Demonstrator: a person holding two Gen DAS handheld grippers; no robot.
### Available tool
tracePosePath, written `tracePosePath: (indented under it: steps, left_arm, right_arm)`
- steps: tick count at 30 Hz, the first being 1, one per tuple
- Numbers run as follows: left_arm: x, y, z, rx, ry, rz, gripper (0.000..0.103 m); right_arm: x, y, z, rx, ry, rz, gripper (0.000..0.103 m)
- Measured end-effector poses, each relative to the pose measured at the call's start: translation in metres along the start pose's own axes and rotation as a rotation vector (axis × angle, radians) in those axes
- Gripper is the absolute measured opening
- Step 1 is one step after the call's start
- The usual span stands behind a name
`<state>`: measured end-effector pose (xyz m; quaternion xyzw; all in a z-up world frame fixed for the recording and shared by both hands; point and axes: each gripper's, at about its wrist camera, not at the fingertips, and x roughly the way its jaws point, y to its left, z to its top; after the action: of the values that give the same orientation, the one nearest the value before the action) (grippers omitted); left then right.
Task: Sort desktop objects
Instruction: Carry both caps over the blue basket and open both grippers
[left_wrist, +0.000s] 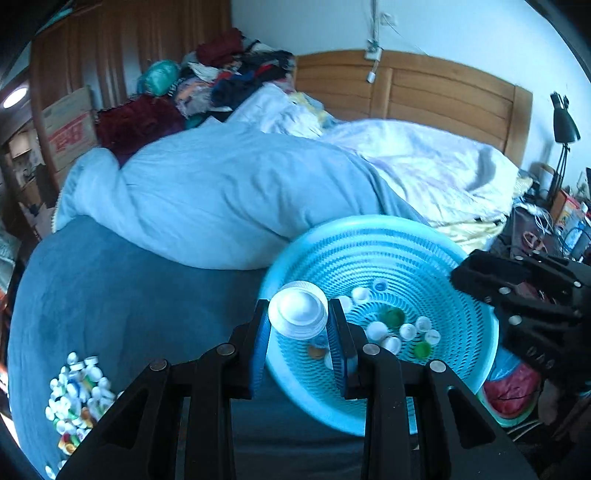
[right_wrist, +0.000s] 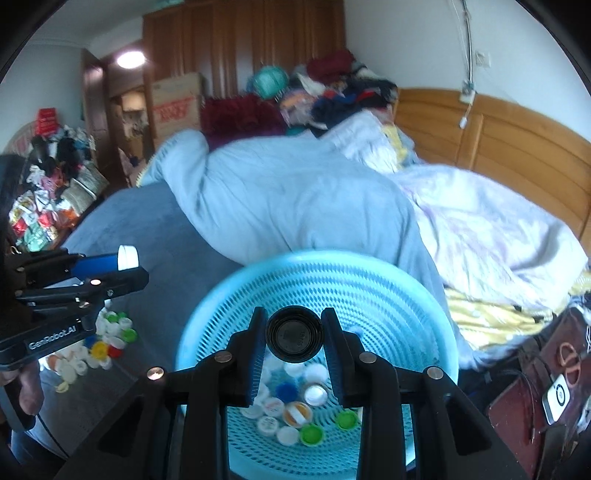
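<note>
Both pairs of jaws are closed on caps. The left gripper (left_wrist: 298, 325) pinches a white cap (left_wrist: 297, 314) between its blue-padded fingers, at the centre of the left wrist view, over the near-left rim of a light blue perforated basket (left_wrist: 373, 229). The right gripper (right_wrist: 294, 334) clamps a black cap (right_wrist: 294, 336), its hollow side facing the camera, at the centre of the right wrist view, above the inside of the same basket (right_wrist: 207, 306).

In the basket's bottom lie loose caps (right_wrist: 295, 410): white, green, blue and one orange-and-white, partly hidden behind the fingers in both views. The right gripper also shows at the right edge of the left wrist view as a blurred black shape over the basket's rim. The left gripper appears at the left edge of the right wrist view, seen from the side with the white cap at its tip.

The basket sits on a blue bedspread (left_wrist: 110, 295). A pile of unsorted caps (left_wrist: 75, 398) lies on it in the lower left of the left wrist view, well apart from the basket. Behind the basket a pale blue duvet (left_wrist: 221, 199) is bunched up, touching the basket's far rim, with a wooden headboard (left_wrist: 424, 88) in the upper right and a heap of clothes (left_wrist: 236, 70) at the top centre.
</note>
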<state>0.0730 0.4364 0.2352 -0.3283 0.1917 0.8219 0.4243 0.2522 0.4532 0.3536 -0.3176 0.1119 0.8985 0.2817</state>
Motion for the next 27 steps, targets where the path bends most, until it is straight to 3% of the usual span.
tracePosePath:
  steps: [6,13,23,24,25,26,27]
  left_arm:
    - [0.042,-0.029,0.005,0.035,0.119,-0.061,0.026]
    - [0.078,-0.047,0.005,0.036,0.205,-0.079,0.026]
    - [0.088,-0.055,0.002,0.043,0.212,-0.045,0.026]
    - [0.088,-0.055,0.002,0.044,0.211,-0.039,0.033]
    - [0.089,-0.055,0.002,0.045,0.209,-0.028,0.041]
    - [0.088,-0.055,0.002,0.045,0.199,-0.010,0.057]
    - [0.085,-0.055,0.001,0.044,0.179,0.016,0.062]
  right_arm:
    - [0.024,-0.017,-0.011,0.045,0.060,-0.021,0.032]
    - [0.039,-0.028,-0.027,0.068,0.110,-0.033,0.032]
    - [0.043,-0.032,-0.032,0.081,0.110,-0.044,0.033]
    - [0.042,-0.032,-0.032,0.081,0.107,-0.047,0.035]
    - [0.041,-0.032,-0.032,0.081,0.102,-0.053,0.048]
    - [0.040,-0.032,-0.032,0.082,0.094,-0.057,0.062]
    - [0.038,-0.032,-0.032,0.080,0.086,-0.066,0.065]
